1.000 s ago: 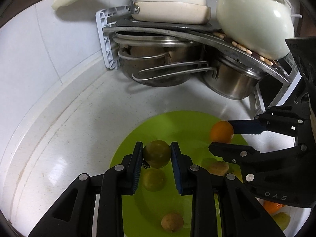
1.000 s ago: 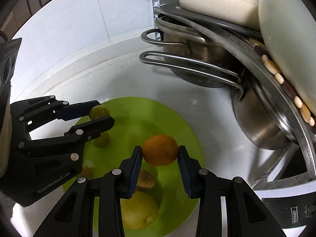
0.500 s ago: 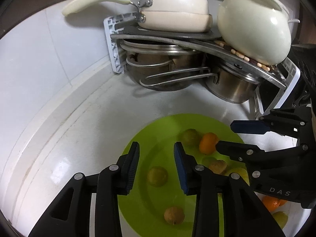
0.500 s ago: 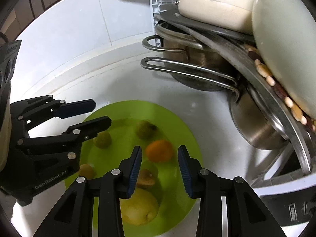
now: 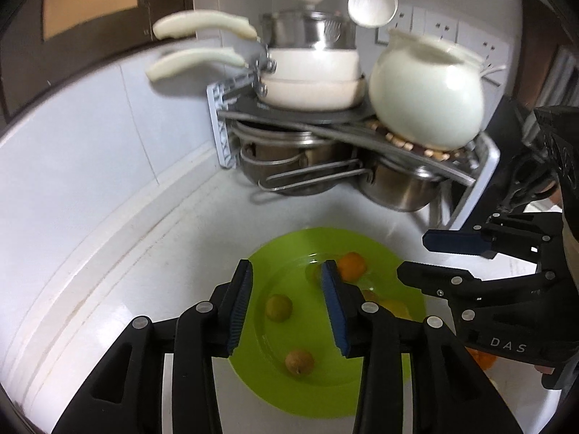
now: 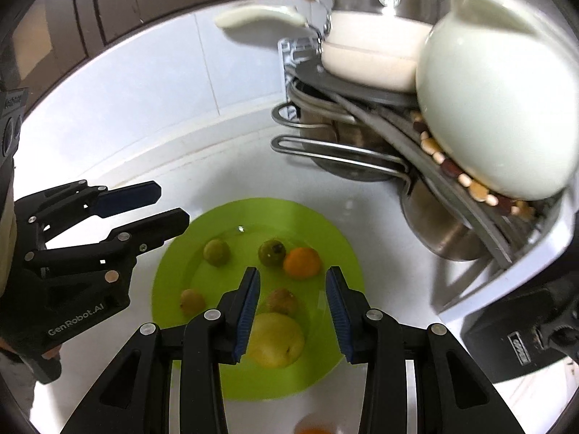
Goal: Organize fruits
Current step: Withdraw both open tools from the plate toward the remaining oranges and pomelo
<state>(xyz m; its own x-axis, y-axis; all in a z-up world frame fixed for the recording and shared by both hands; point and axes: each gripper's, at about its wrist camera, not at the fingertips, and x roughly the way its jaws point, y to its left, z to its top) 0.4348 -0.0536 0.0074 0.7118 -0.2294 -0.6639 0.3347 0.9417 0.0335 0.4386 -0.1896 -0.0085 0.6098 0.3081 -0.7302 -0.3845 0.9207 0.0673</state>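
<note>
My left gripper [image 5: 286, 302] and right gripper [image 6: 293, 303] hang above the green plate [image 6: 336, 358], jaws spread, gripping nothing. The plate holds the orange [image 6: 302, 262], a yellow pear [image 6: 277, 340] and four small fruits.

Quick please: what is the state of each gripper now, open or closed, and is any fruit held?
Left gripper: open, holding nothing, above the green plate.
Right gripper: open, holding nothing; the orange lies on the plate.

Ahead of right gripper [image 6: 292, 285]: open air above green plate [image 6: 202, 224], fruit scattered below. Pot rack [image 6: 416, 144] crowds forward-right; its pan handles [image 6: 336, 150] jut toward the plate. Left gripper [image 6: 170, 204] hangs near, left. White counter [image 6: 224, 173] beyond the plate bare.
</note>
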